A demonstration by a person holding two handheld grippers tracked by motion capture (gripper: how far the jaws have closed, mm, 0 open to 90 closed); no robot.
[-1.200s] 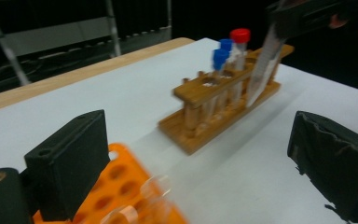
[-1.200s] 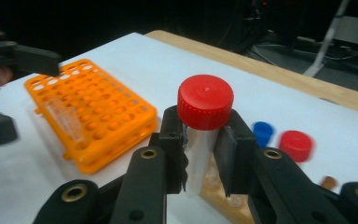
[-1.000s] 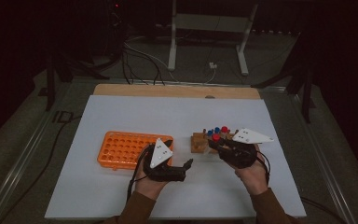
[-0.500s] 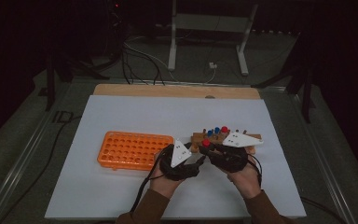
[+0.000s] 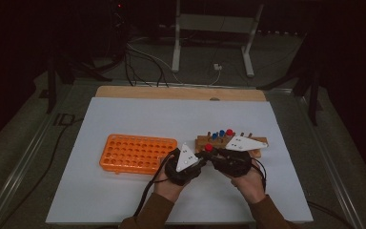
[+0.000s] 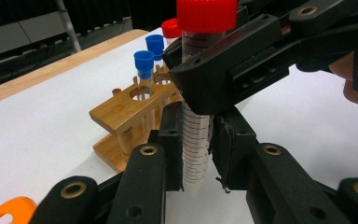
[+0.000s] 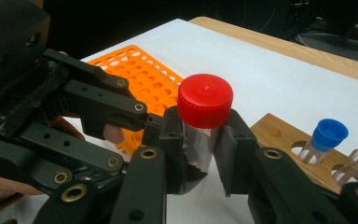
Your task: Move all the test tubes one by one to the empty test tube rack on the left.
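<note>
A clear, graduated tube with a red cap (image 5: 208, 147) is held upright just in front of the wooden rack (image 5: 262, 142). My right gripper (image 7: 200, 154) is shut on the tube (image 7: 205, 100) just under its cap. My left gripper (image 6: 196, 158) has just been closing and now clamps the lower part of the same tube (image 6: 196, 140), below the right gripper (image 6: 223, 70). In the high view the left gripper (image 5: 201, 157) and the right gripper (image 5: 213, 155) meet tip to tip at the tube.
The wooden rack (image 6: 121, 112) holds two blue-capped tubes (image 6: 144, 63) and another red-capped one (image 6: 171, 28). An orange rack (image 5: 138, 152) with several empty holes lies to the left on the white table cover (image 5: 124, 114). A wooden board edge (image 5: 181, 92) runs along the back.
My left gripper moved right from beside the orange rack to the right gripper and closed its jaws on the tube's lower part. The right gripper kept its hold and shifted slightly left.
</note>
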